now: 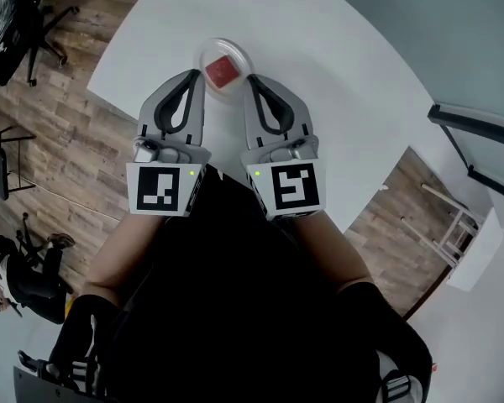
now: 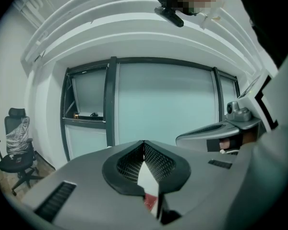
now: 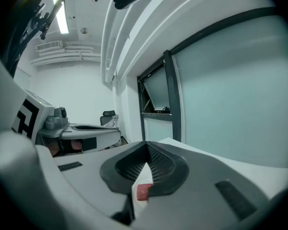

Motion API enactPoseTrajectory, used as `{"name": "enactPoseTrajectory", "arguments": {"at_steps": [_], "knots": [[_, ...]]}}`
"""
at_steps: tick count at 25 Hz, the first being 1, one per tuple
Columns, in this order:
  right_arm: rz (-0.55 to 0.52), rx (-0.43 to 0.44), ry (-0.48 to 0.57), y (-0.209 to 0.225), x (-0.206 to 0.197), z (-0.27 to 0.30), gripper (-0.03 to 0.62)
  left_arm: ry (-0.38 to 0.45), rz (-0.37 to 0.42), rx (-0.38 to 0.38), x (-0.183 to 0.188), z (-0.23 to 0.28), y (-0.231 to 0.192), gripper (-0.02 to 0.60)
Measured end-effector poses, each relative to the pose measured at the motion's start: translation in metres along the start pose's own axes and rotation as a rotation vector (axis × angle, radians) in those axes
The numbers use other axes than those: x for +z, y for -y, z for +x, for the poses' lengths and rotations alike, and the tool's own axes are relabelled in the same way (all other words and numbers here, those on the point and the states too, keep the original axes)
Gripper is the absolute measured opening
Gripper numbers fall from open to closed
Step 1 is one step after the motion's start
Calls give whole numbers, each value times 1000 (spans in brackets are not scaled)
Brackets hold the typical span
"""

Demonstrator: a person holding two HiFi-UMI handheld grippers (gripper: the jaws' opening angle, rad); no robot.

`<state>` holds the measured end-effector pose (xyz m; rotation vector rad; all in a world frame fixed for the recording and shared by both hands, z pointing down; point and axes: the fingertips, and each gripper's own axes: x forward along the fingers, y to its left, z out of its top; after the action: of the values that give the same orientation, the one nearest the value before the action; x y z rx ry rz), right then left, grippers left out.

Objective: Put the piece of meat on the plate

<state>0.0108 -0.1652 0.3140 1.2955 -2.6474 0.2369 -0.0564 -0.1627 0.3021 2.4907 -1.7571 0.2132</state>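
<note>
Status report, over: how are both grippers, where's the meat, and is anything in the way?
Left gripper shut, empty. Right gripper shut, empty. Meat lies on the plate, between the two tips in the head view. Nothing blocking it.

Glossy plate (image 1: 205, 59) on smooth matt table (image 1: 319, 65)

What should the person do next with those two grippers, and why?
Probably just pull both back and stop: the piece of meat already lies on the plate, and the left gripper and right gripper are both shut and empty.
</note>
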Motion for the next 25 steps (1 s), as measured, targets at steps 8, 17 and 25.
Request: {"name": "enactPoseTrajectory", "arguments": {"at_steps": [8,17,25], "knots": [[-70,23,35,-18,15,-11,3,53,5,11,23,-16,9,5],[-54,-30,65,-14,30,-16,3,81,25,-38,39,-24,13,5],[-69,-62,99,-23,56,-8,3,115,35,-58,52,-28,-4,5]]}}
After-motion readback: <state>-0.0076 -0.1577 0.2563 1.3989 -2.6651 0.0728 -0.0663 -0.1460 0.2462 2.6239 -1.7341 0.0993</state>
